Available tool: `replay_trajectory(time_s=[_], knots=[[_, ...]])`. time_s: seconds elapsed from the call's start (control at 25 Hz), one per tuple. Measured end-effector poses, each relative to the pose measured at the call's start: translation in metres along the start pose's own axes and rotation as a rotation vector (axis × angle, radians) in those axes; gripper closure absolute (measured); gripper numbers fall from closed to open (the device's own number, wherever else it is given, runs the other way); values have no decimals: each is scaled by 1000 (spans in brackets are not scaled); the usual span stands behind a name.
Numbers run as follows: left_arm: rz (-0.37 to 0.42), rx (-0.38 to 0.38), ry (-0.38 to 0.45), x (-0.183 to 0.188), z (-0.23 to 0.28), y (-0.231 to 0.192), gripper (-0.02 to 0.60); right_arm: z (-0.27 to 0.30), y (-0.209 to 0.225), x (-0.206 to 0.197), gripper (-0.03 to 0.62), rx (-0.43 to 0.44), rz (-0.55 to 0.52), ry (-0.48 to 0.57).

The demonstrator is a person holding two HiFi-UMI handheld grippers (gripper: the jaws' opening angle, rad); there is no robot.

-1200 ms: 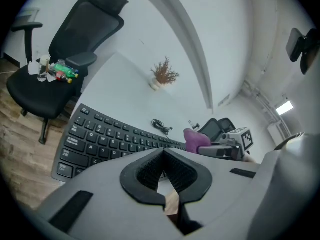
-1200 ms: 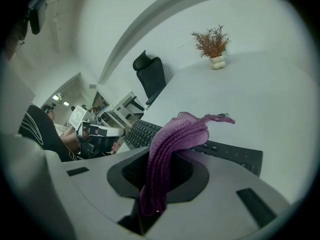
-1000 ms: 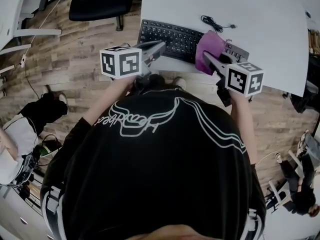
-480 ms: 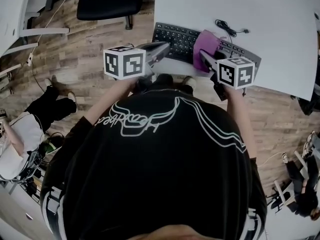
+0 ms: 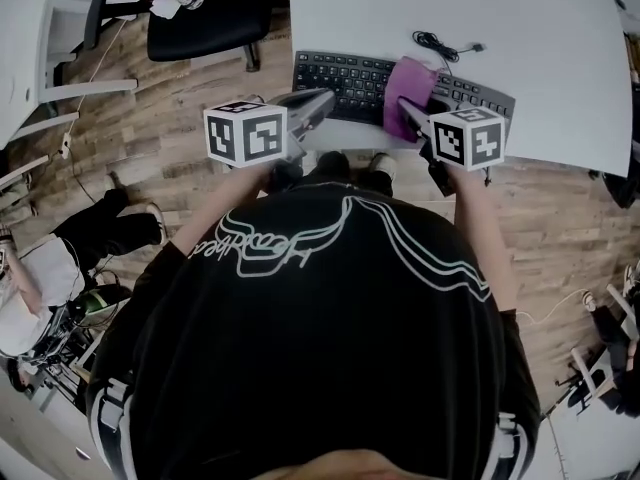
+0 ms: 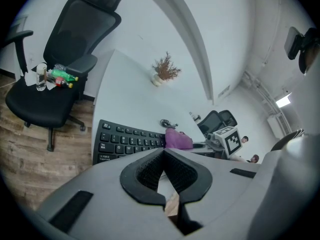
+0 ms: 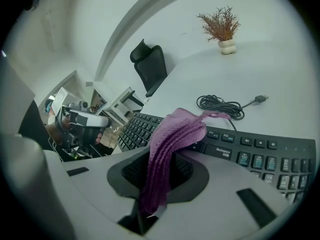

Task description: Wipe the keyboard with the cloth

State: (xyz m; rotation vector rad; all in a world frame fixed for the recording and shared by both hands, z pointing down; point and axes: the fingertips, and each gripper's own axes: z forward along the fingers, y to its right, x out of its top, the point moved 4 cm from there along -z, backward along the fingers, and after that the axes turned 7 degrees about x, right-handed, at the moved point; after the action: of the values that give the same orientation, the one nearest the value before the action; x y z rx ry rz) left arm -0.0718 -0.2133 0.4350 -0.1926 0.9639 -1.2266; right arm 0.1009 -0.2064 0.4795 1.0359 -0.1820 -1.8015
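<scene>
The black keyboard (image 5: 345, 76) lies near the front edge of the white table (image 5: 520, 28). A purple cloth (image 5: 405, 86) drapes over the keyboard's middle. My right gripper (image 5: 408, 110) is shut on the cloth (image 7: 172, 139), which hangs out of its jaws over the keys (image 7: 260, 156). My left gripper (image 5: 322, 100) hovers at the keyboard's front left edge, apart from the cloth. In the left gripper view its jaws (image 6: 164, 153) meet with nothing between them, and the keyboard (image 6: 125, 138) and cloth (image 6: 177, 139) lie just beyond.
A coiled black cable (image 7: 220, 105) lies behind the keyboard. A small potted dry plant (image 7: 222, 26) stands at the table's far side. A black office chair (image 5: 205, 13) holding bottles is left of the table. Wooden floor (image 5: 150, 98) runs below the table edge.
My right gripper has dragged the cloth leftward along the keyboard, from its right part toward the middle. The left gripper has stayed by the front edge.
</scene>
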Motion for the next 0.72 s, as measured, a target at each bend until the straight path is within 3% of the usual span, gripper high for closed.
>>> replay_trajectory(time_s=[0.72], knots=[[26, 4, -15, -21, 20, 38, 577, -69, 53, -29, 534, -82, 58, 46]])
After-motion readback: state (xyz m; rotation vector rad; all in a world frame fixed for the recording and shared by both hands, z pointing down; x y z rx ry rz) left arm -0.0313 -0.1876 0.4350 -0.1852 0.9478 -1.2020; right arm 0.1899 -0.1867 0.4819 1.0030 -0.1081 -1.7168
